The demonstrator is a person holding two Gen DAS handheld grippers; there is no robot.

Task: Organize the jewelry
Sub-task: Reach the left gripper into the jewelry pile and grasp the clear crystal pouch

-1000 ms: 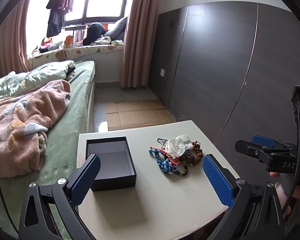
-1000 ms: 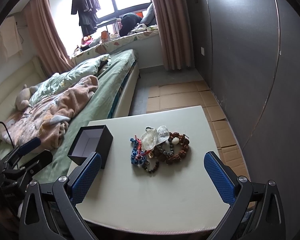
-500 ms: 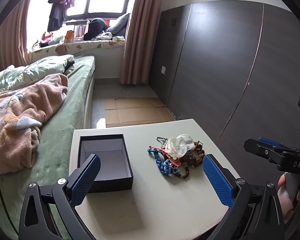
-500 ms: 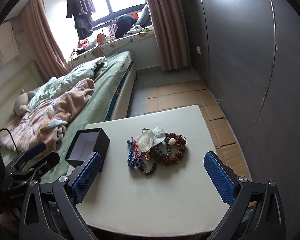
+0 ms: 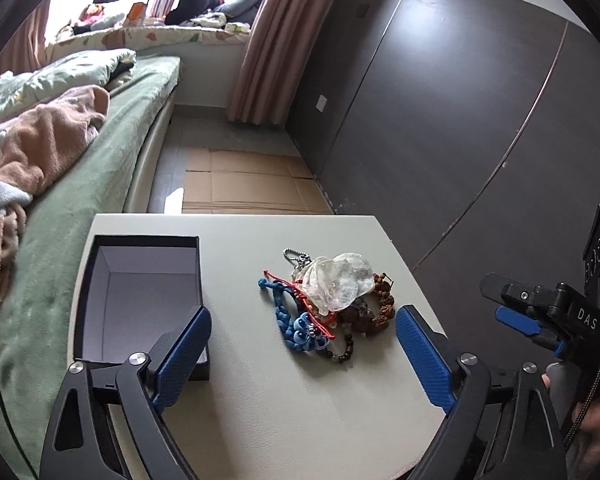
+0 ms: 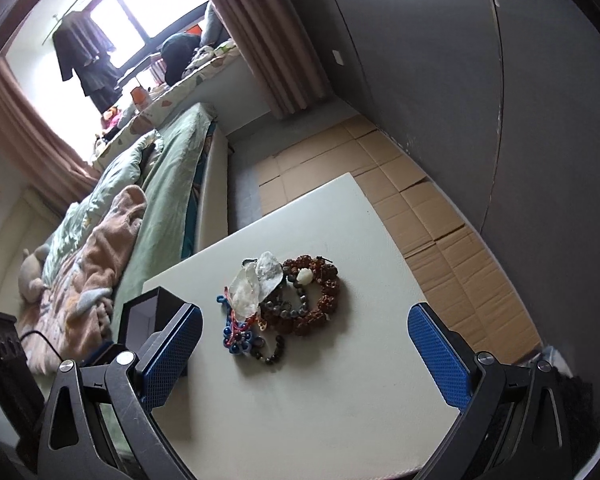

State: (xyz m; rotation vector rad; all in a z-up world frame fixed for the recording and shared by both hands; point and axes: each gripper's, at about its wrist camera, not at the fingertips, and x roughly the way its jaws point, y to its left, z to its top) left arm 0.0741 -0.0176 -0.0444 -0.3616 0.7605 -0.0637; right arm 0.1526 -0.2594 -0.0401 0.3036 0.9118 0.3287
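A heap of jewelry lies on the white table: blue knotted cords, a red string, brown bead bracelets and a clear plastic bag on top. It also shows in the right wrist view. An open black box with a pale lining stands left of the heap, empty; the right wrist view shows its corner. My left gripper is open, above the table's near part, facing the heap. My right gripper is open, tilted, and nears the heap; it shows at the right of the left wrist view.
A bed with green sheet and pink blanket runs along the table's left side. A dark panelled wall stands on the right. Flattened cardboard covers the floor beyond the table.
Both grippers have moved forward and lower toward the table, so the heap and box look larger. The right gripper has tilted. Both stay open.
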